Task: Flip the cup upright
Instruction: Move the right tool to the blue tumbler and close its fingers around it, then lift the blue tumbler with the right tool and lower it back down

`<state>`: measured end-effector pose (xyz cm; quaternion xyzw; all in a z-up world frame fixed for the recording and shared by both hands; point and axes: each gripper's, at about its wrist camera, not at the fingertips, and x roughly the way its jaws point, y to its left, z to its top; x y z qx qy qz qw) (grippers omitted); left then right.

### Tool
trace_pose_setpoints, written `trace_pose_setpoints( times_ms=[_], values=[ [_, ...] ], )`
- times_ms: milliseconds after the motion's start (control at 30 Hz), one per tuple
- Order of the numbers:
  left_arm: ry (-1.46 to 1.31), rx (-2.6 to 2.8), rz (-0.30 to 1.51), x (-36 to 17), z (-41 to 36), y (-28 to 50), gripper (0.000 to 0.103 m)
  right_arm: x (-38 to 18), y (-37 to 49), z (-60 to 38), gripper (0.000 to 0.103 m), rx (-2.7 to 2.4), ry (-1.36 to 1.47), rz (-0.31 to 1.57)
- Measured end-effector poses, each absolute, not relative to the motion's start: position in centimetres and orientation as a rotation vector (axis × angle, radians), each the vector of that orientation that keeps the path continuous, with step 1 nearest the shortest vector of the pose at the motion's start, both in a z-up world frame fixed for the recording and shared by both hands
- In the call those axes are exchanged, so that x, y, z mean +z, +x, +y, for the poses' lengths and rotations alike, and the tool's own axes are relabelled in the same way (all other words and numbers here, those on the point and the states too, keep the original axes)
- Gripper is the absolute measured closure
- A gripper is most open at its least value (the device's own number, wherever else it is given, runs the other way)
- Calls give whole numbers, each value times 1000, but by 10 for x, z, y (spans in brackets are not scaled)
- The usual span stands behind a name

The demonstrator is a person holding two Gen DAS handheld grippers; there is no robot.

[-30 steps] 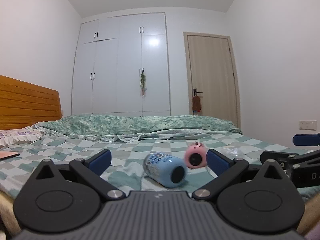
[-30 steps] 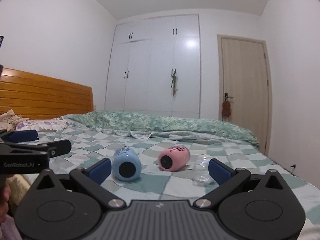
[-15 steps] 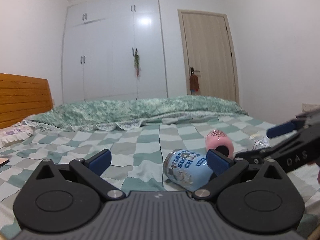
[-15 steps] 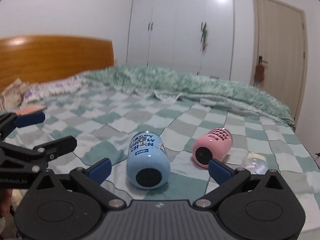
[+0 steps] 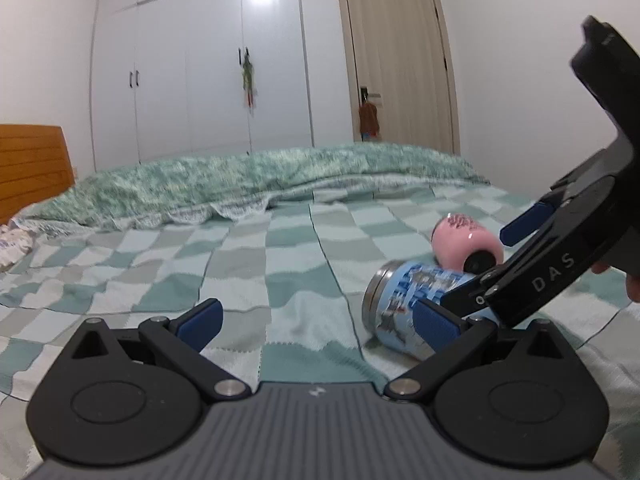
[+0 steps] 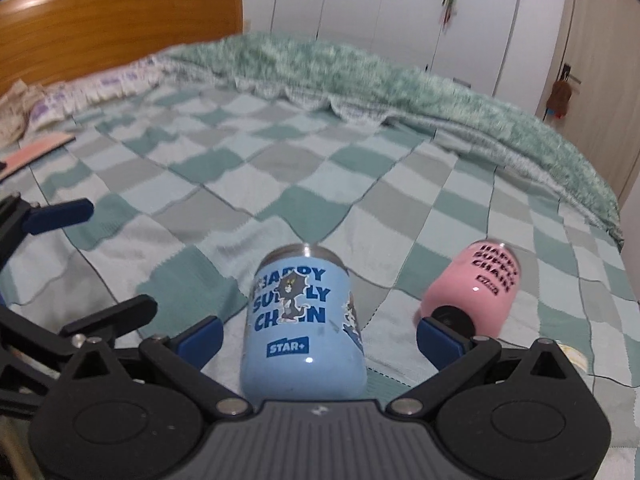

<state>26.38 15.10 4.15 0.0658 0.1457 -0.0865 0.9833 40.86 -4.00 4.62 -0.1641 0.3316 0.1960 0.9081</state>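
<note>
A blue cup [image 6: 305,322] with cartoon print lies on its side on the checked bedspread, its steel rim pointing away. My right gripper [image 6: 319,334] is open with the blue cup lying between its blue fingertips. A pink cup [image 6: 474,288] lies on its side just to the right. In the left wrist view the blue cup [image 5: 404,300] lies at the right, the pink cup [image 5: 464,242] behind it, and the right gripper [image 5: 492,272] reaches over them. My left gripper [image 5: 316,318] is open and empty, left of the blue cup.
The checked bedspread [image 6: 240,184] covers the bed, with a rumpled green quilt [image 6: 360,68] at the back. A wooden headboard [image 6: 104,24] and pillows [image 6: 60,100] stand at the left. A flat pink item [image 6: 36,150] lies at the left edge. A wardrobe and door stand beyond.
My right gripper has moved forward and down until the blue cup lies between its fingers. My left gripper has swung left, so the cups now sit at its right.
</note>
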Motion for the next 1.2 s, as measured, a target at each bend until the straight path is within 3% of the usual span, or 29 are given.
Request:
trace_pose_setpoints(
  times_ms=[233, 333, 533, 867, 1200],
  values=[
    [143, -207, 360, 30, 157, 282, 0, 20, 445, -26, 2, 399, -341, 810],
    [142, -211, 368, 29, 157, 282, 0, 7, 455, -25, 19, 438, -316, 889],
    [143, -202, 343, 41, 154, 266, 0, 14, 433, -48, 20, 475, -234, 857],
    [128, -201, 297, 75, 136, 172, 0, 38, 326, -104, 20, 446, -71, 836],
    [116, -224, 345, 72, 111, 120, 0, 19, 270, -143, 20, 291, 63, 808]
  ],
)
